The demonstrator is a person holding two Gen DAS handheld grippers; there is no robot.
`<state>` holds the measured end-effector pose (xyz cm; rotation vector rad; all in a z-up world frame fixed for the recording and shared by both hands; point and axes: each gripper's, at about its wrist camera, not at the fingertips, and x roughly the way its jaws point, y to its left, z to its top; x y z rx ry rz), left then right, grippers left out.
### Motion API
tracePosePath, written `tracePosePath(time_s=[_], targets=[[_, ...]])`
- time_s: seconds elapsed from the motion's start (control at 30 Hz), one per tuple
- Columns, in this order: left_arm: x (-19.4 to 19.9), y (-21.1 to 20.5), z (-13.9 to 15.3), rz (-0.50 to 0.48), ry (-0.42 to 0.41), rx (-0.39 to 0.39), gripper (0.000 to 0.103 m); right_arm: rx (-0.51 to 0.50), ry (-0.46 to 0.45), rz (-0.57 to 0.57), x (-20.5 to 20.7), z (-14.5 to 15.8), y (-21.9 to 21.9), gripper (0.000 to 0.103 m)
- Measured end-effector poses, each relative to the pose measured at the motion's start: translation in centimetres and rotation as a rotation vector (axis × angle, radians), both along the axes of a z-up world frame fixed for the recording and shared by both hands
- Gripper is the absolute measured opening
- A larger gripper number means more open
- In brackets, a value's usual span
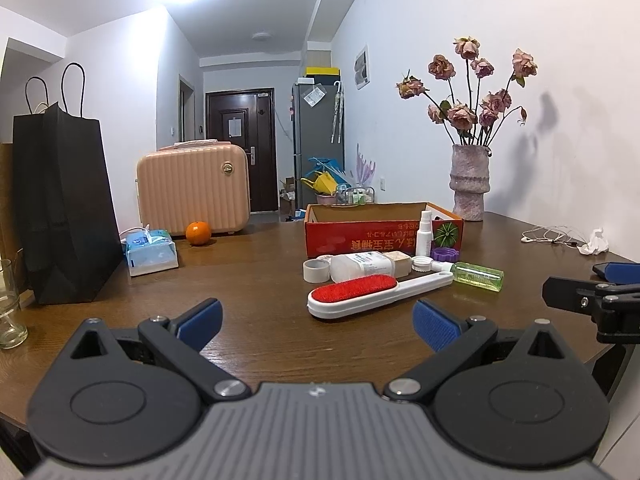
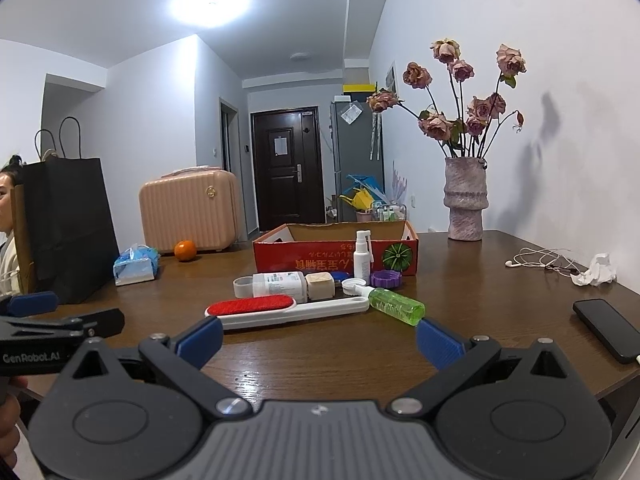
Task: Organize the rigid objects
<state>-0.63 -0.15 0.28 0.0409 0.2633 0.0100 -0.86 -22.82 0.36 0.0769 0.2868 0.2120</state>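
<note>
You're in a home: a wooden table (image 1: 256, 280), vase of dried roses (image 1: 470, 184), fridge (image 1: 318, 136) and front door (image 1: 240, 148).

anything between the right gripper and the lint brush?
No. In the right wrist view only bare wooden table lies between the open right gripper and the red lint brush; the green bottle sits off to the right.
</note>
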Motion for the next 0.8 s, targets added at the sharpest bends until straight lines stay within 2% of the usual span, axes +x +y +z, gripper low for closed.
tracePosePath(time_s=[0.8], targets=[[0.06,-0.14,0.29,-0.001,0.001,0.005,0.103,-0.005,-0.011,-0.009,-0.16,-0.05,0.1,0.103]])
